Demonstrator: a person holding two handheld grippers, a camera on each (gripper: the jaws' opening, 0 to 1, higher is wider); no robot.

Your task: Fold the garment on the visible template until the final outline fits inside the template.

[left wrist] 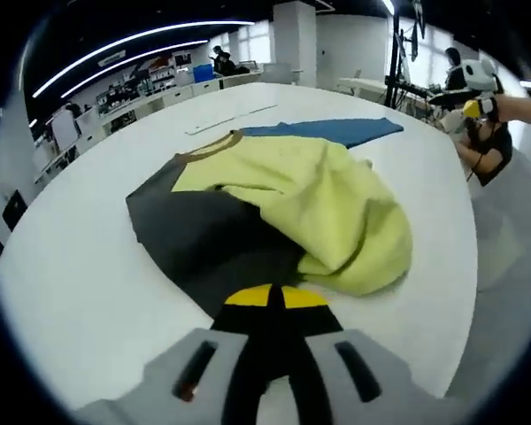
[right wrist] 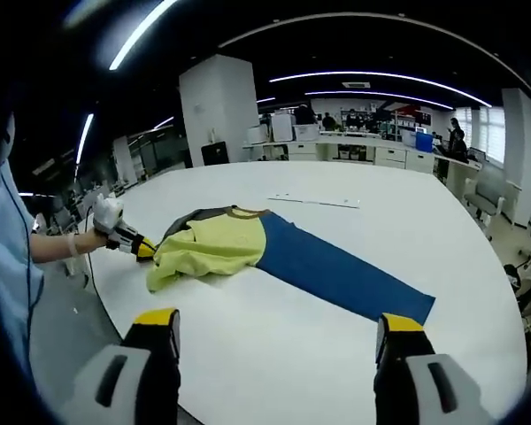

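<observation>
A yellow-green garment (left wrist: pixel 327 204) with a dark grey panel (left wrist: pixel 203 235) and a brown collar lies bunched on the white table (left wrist: pixel 71 266). Its far end rests on one end of the long blue template (left wrist: pixel 332 131). My left gripper (left wrist: pixel 276 297) is shut on the garment's dark edge, yellow tips together. In the right gripper view a hand holds that left gripper (right wrist: pixel 140 247) at the garment's (right wrist: pixel 214 248) left end, and the blue template (right wrist: pixel 341 273) stretches away to the right. My right gripper (right wrist: pixel 277 323) stands wide open over bare table, short of the cloth.
A thin white strip (right wrist: pixel 314 200) lies on the table (right wrist: pixel 398 221) beyond the garment. A person stands at the table's edge (left wrist: pixel 482 133), holding the right gripper (left wrist: pixel 473 108). Desks, shelves and a pillar stand in the background.
</observation>
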